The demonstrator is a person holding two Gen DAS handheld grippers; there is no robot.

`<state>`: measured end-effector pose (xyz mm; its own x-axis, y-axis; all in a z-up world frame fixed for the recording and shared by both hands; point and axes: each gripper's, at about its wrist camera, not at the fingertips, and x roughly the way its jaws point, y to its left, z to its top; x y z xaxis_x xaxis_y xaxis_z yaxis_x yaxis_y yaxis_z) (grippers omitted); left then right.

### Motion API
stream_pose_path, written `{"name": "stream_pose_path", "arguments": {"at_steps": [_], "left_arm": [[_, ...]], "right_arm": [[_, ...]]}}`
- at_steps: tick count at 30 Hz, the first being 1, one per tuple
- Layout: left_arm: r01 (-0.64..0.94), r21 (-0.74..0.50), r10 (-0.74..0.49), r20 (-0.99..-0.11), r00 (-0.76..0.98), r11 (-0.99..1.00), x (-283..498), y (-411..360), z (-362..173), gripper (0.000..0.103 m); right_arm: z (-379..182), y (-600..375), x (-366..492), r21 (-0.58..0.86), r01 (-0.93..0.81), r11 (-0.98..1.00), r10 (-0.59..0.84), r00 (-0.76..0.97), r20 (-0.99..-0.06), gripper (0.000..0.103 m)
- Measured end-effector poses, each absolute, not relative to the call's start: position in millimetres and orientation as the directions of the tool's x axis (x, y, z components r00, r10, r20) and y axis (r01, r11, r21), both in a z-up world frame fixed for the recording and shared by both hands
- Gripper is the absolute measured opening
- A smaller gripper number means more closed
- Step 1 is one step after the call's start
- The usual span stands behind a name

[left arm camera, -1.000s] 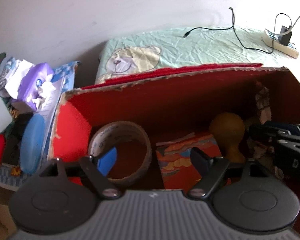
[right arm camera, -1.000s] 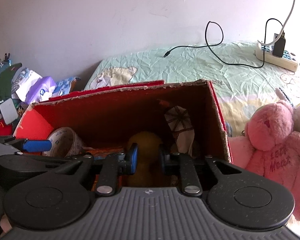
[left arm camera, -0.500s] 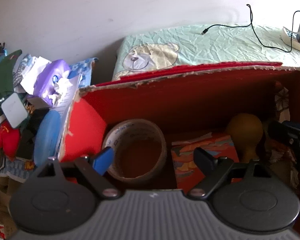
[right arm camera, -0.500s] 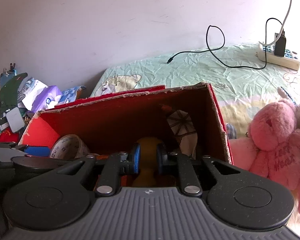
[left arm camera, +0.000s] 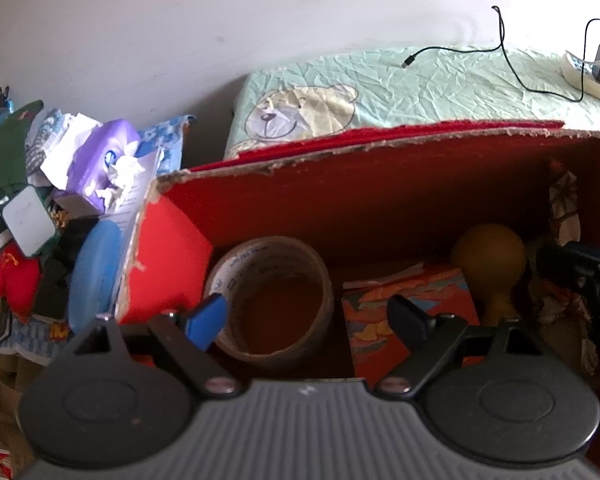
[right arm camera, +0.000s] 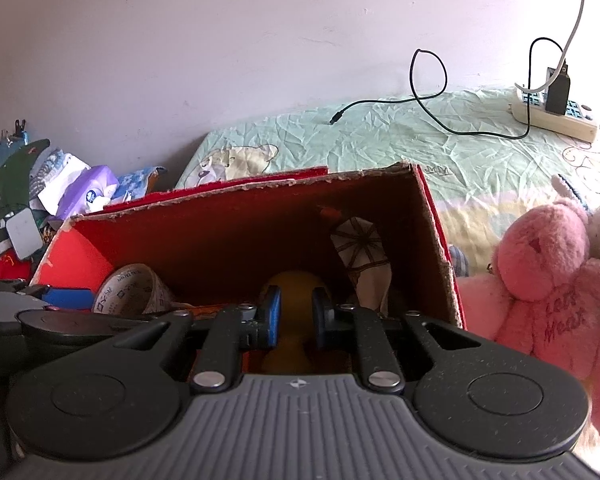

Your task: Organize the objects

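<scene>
On a bed with a pale green sheet (right arm camera: 400, 136) stands a red cardboard box (left arm camera: 380, 184). The left gripper (left arm camera: 306, 322) stands wide, holding nothing, its jaws around the tape roll (left arm camera: 274, 300) inside the box. The right gripper (right arm camera: 294, 316), jaws just closing, is nearly shut on the yellow bulb (right arm camera: 292, 286); real contact I cannot tell.

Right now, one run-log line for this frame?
left gripper: open over tape roll | right gripper: jaws just closing, yellow bulb between them, contact unclear | both inside red box
</scene>
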<state>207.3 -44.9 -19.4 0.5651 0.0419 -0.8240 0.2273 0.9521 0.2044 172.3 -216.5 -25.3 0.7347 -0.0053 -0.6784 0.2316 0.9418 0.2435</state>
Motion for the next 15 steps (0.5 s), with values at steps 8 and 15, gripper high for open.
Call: {"name": "stream_pose_path", "arguments": {"at_steps": [8,15], "left_arm": [[0.232,0.203,0.033,-0.814,0.58,0.951,205.2,-44.9,-18.2,0.091],[0.233,0.196,0.026,-0.814,0.58,0.953,205.8,-44.2,-18.4,0.091]], "right_arm": [[-24.3,-214.6,170.2,0.213,0.263,0.941,-0.052,0.735,-0.676,0.012],[-25.1,-213.8,173.8,0.187,0.281,0.941,-0.077,0.718,-0.692,0.009]]}}
